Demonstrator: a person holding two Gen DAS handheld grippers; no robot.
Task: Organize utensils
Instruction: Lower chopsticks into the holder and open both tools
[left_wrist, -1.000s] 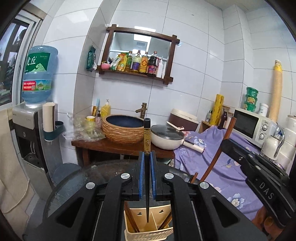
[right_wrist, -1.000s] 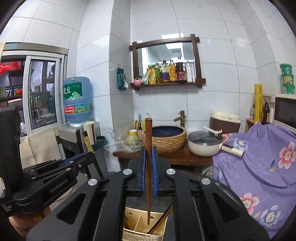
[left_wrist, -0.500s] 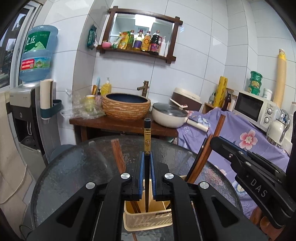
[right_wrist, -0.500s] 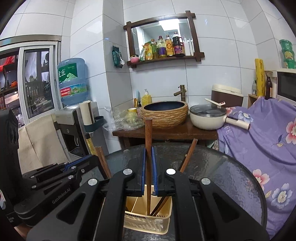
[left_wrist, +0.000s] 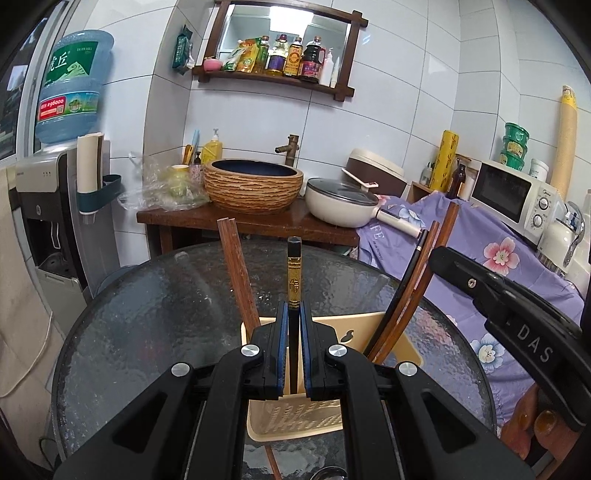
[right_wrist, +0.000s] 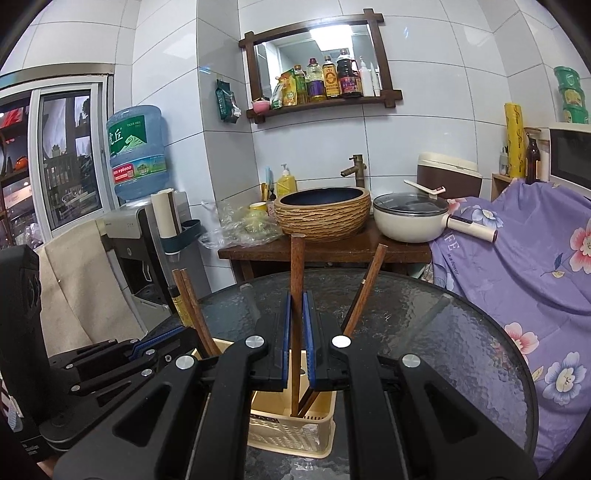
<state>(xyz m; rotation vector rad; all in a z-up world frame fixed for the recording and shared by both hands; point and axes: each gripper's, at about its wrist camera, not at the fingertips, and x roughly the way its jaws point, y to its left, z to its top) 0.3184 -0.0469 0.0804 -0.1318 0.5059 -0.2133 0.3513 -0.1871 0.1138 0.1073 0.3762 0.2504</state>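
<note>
Both grippers are pinching chopsticks upright, probably for a straight drop: left gripper (left_wrist: 294, 347) is clamping the black chopstick (left_wrist: 294, 273), right gripper (right_wrist: 297, 343) the brown chopstick (right_wrist: 296, 266). Tips are sitting over the holder (right_wrist: 291, 435), lower center of frame, on the glass table (right_wrist: 443, 332).
</note>
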